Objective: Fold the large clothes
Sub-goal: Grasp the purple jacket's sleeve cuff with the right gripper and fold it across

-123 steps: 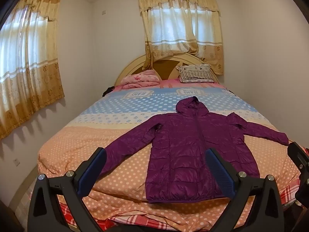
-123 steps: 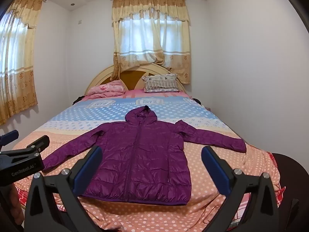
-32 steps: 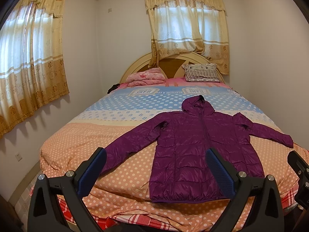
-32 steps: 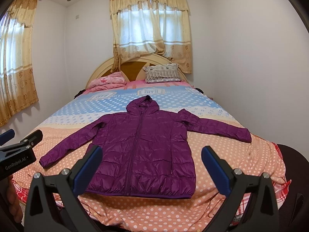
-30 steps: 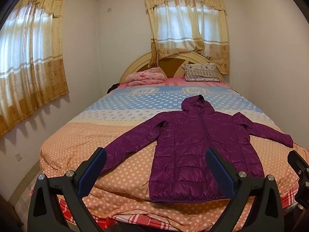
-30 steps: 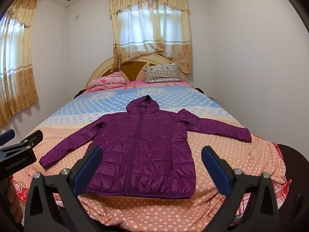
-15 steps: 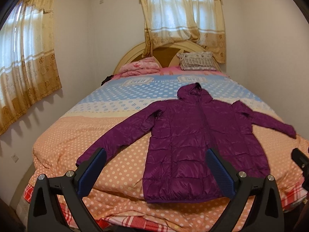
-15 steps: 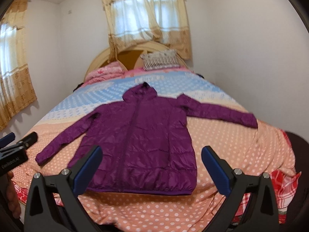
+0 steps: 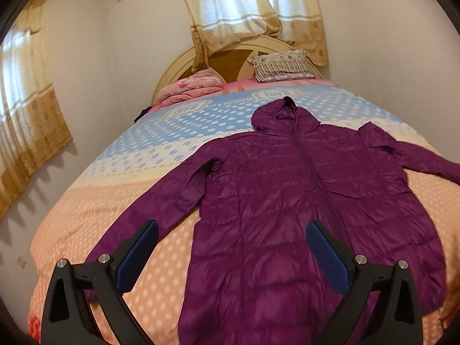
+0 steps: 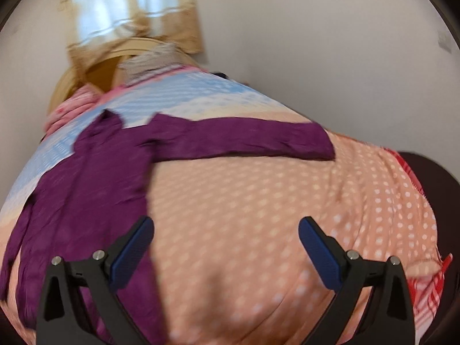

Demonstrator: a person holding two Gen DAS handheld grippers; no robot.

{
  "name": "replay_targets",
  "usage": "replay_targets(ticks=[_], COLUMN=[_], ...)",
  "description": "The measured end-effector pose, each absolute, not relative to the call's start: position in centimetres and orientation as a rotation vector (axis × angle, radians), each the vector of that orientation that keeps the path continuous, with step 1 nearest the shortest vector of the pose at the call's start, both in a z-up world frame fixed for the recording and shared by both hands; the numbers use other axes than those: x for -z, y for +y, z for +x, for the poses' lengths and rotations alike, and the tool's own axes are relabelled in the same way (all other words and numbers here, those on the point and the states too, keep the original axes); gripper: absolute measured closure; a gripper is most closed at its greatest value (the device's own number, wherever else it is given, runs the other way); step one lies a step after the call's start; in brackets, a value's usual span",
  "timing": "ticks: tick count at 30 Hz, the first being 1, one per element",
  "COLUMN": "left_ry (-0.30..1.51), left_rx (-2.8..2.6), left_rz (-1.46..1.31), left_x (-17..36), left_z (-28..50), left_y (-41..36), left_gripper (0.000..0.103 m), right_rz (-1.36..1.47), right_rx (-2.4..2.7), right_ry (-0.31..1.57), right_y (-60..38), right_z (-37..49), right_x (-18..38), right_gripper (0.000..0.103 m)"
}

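Purple jacket [image 9: 290, 201] spread flat on the bed [image 9: 115, 201], hood toward the headboard [image 9: 230, 57], hem nearest. Left tool [image 9: 231, 250] wide open above the hem, right tool [image 10: 225, 247] open too, off the jacket's right side, nearer that outstretched sleeve [image 10: 244, 141].

A bed [image 9: 95, 210] with a polka-dot cover, orange near and blue farther, fills the white-walled [image 9: 138, 57] room. Its arched cream headboard [image 9: 230, 54] stands under a bright window hung with gold-patterned curtains [image 9: 253, 8]. A second curtained window [image 9: 26, 120] lights the left wall. A striped pillow [image 9: 280, 63] and a pink folded quilt [image 9: 192, 86] lie at the head.
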State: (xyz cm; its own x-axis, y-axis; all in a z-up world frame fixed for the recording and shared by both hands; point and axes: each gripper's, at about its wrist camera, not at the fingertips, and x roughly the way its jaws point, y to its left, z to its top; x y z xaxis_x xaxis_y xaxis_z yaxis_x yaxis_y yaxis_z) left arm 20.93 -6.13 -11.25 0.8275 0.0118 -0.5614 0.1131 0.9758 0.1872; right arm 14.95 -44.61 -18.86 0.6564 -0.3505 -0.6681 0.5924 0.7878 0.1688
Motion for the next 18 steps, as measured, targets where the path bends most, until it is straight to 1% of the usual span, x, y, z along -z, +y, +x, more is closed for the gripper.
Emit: replay_targets(ticks=[1,4,8,11,15,17,18], left_ry=[0.601,0.647,0.681,0.703,0.718,0.729,0.732], left_rx=[0.053,0.041,-0.003,-0.019,-0.066,-0.093,-0.108], left_rz=[0.230,0.234,0.232,0.225,0.240,0.240,0.240], left_x=[11.6,12.7,14.1,15.1,16.2,16.8,17.0], left_z=[22.1,25.1,28.6,31.0,33.9,35.5,36.0], left_y=[-6.5,-6.9,-6.9,-6.5,-5.8,-5.3,-5.1], left_gripper=[0.001,0.001,0.001,0.001,0.001,0.001,0.001], right_rz=[0.424,0.478,0.499,0.538,0.560,0.586,0.603], right_rx=[0.580,0.657,0.732,0.774,0.811,0.805,0.805], right_ry=[0.670,0.677,0.687,0.707,0.747,0.757,0.763], right_y=[-46.5,-51.0,-55.1,-57.8,-60.4,-61.9,-62.4], right_z=[15.5,16.7,18.3,19.3,20.7,20.7,20.7], right_x=[18.9,19.2,20.0,21.3,23.0,23.9,24.3], right_gripper=[0.007,0.009,0.015,0.022,0.032,0.041,0.049])
